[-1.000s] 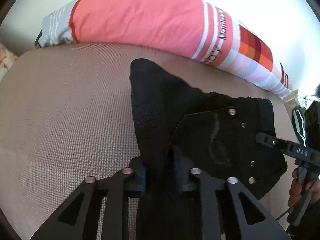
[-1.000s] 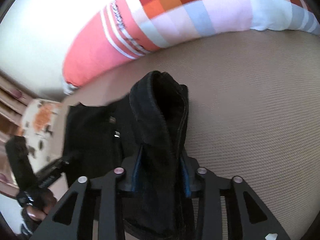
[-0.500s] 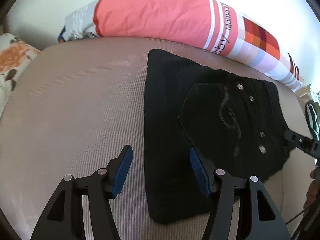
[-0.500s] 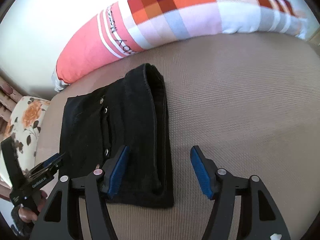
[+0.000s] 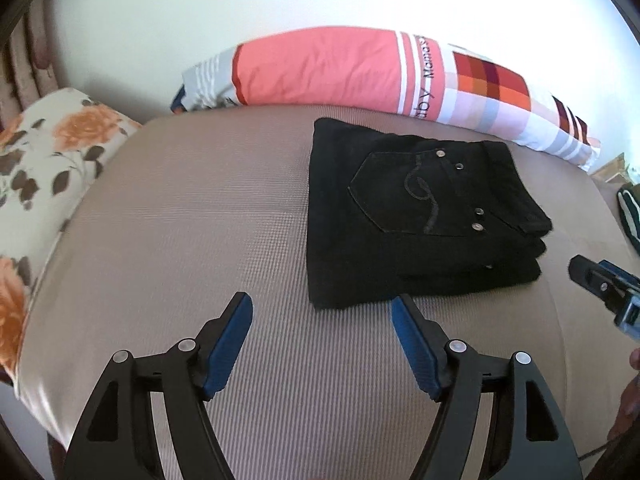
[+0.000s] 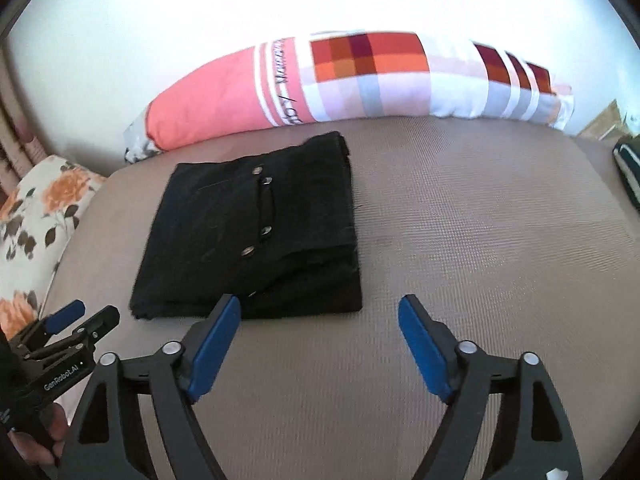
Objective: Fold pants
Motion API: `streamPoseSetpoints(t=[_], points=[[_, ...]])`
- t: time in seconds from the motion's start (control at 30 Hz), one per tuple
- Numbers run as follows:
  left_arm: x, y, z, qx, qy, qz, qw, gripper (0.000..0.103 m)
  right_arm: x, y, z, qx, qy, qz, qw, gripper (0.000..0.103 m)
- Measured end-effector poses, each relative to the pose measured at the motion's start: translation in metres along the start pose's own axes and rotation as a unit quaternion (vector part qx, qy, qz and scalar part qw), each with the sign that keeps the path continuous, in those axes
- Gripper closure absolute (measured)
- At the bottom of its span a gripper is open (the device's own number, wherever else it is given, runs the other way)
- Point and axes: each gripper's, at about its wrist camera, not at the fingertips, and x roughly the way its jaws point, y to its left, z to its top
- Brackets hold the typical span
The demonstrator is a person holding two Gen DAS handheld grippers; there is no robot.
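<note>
The black pants (image 5: 416, 216) lie folded into a flat stack on the beige bed cover, back pocket with studs facing up. They also show in the right wrist view (image 6: 256, 240). My left gripper (image 5: 322, 312) is open and empty, just short of the stack's near left corner. My right gripper (image 6: 318, 312) is open and empty, at the stack's near right corner, clear of the cloth. The right gripper's tip shows at the right edge of the left wrist view (image 5: 600, 284); the left gripper shows at the lower left of the right wrist view (image 6: 68, 328).
A long coral, white and checked bolster pillow (image 5: 360, 72) lies along the wall behind the pants. A floral cushion (image 5: 44, 168) sits at the bed's left edge. A dark green striped item (image 5: 630, 208) lies at the far right. The beige bed cover (image 6: 480, 220) spreads to the right.
Both grippers were shut on the pants a second ago. They opened, let the cloth drop into a flat folded stack, and pulled back toward me.
</note>
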Motion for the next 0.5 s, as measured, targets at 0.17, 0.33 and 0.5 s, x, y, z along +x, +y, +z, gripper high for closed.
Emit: streamPoseSetpoints(t=[0.17, 0.33, 0.5], points=[[-0.026, -0.002, -0.015, -0.006, -0.019, 0.018, 0.9996, 0.030, -0.018, 0.019, -0.015, -0.024, -0.028, -0.015, 0.999, 0.017], [-0.042, -0.003, -0.032, -0.013, -0.031, 0.033, 0.9989, 0.030, -0.033, 0.033, -0.029, -0.044, -0.052, -0.026, 0.997, 0.011], [-0.046, -0.004, -0.044, -0.012, -0.027, 0.042, 0.9987, 0.030, -0.042, 0.042, -0.034, -0.056, -0.071, -0.027, 0.996, 0.008]])
